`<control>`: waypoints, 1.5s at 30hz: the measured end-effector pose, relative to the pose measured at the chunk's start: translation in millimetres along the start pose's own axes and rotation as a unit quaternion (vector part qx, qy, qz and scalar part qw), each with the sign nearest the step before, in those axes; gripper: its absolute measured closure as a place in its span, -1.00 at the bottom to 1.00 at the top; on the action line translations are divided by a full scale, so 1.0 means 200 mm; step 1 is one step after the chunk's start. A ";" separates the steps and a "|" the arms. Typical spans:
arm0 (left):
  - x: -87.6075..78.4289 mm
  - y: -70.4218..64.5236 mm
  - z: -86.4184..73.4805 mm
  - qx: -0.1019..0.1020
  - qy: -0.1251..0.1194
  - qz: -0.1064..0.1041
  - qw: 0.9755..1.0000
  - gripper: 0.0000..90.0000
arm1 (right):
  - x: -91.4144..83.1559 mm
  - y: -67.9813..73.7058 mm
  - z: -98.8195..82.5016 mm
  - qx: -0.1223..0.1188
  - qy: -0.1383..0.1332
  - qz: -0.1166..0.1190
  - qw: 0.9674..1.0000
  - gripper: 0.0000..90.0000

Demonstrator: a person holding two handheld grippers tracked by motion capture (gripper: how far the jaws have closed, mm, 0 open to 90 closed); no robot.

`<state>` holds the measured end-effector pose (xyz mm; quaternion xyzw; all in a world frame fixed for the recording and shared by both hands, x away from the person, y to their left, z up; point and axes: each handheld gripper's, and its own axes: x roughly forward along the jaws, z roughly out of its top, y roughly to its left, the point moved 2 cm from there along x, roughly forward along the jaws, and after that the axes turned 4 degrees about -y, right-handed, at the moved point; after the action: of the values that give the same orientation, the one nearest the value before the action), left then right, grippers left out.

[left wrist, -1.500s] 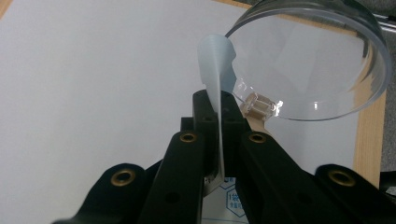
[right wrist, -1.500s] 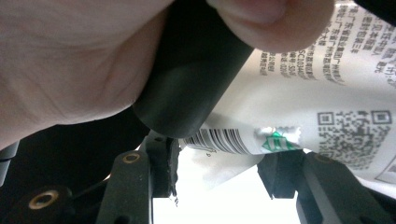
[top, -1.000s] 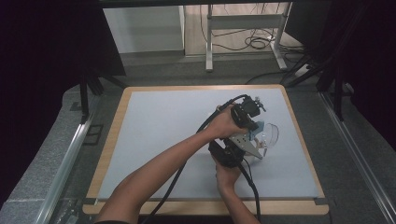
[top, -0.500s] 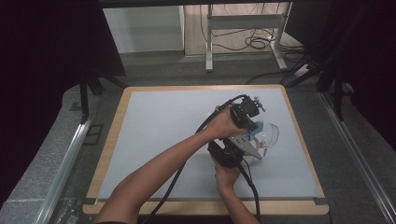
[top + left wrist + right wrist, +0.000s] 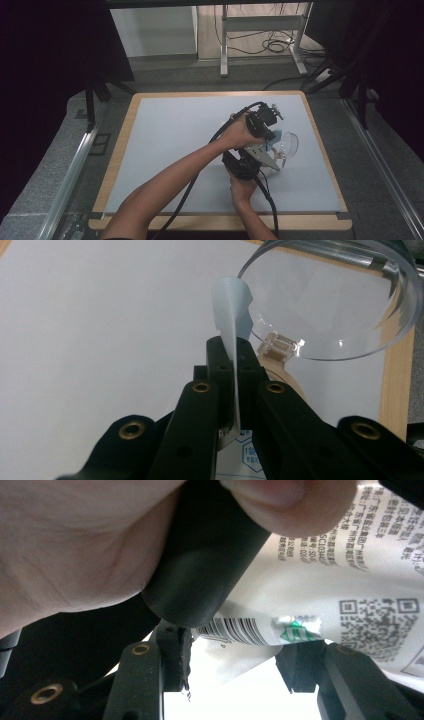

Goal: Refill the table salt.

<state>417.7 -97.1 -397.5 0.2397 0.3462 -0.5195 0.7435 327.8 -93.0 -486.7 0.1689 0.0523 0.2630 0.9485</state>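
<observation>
A light-blue and white printed packet (image 5: pixel 273 136) is held up over the right part of the white mat (image 5: pixel 175 140). My left gripper (image 5: pixel 267 131) comes down on it from above. In the left gripper view its jaws (image 5: pixel 235 347) are shut on the packet's thin upper edge (image 5: pixel 231 305). My right gripper (image 5: pixel 276 159) reaches in from the near side. In the right gripper view the packet (image 5: pixel 310 590), with a barcode and a QR code, spans the gap between my pads (image 5: pixel 235 660), which grip its lower end. A clear round bowl (image 5: pixel 290 142) sits just right of the packet.
The clear bowl (image 5: pixel 330 305) lies close beyond the left jaws, near the mat's right wooden border (image 5: pixel 320 150). The hand on the left gripper (image 5: pixel 100 545) hangs right above the right jaws. Cables trail from both grippers toward the near edge. A metal stand's legs (image 5: pixel 260 45) rise behind the table.
</observation>
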 end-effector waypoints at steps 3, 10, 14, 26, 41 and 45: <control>0.00 0.00 0.00 0.000 0.000 0.000 1.000 1.00 | 0.00 0.00 0.00 0.000 0.001 0.000 1.000 0.21; 0.01 0.01 0.00 0.000 0.000 0.000 1.000 1.00 | 0.00 0.00 0.00 0.000 0.002 0.000 1.000 0.21; 0.01 0.01 0.00 0.000 0.001 0.001 1.000 1.00 | 0.00 0.00 0.00 0.001 0.001 0.000 1.000 0.21; 0.01 0.00 0.00 0.000 0.003 0.000 1.000 1.00 | 0.00 0.00 0.00 0.003 0.000 -0.001 1.000 0.21; 0.01 0.00 0.00 0.000 0.002 0.000 1.000 1.00 | 0.00 -0.01 0.00 0.003 0.000 -0.001 1.000 0.21; 0.01 0.00 0.01 0.000 0.002 0.000 1.000 1.00 | 0.00 -0.01 0.00 0.003 -0.001 -0.003 1.000 0.21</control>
<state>418.4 -99.5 -398.0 0.2412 0.3471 -0.5189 0.7430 328.8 -94.4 -486.6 0.1719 0.0521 0.2601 0.9487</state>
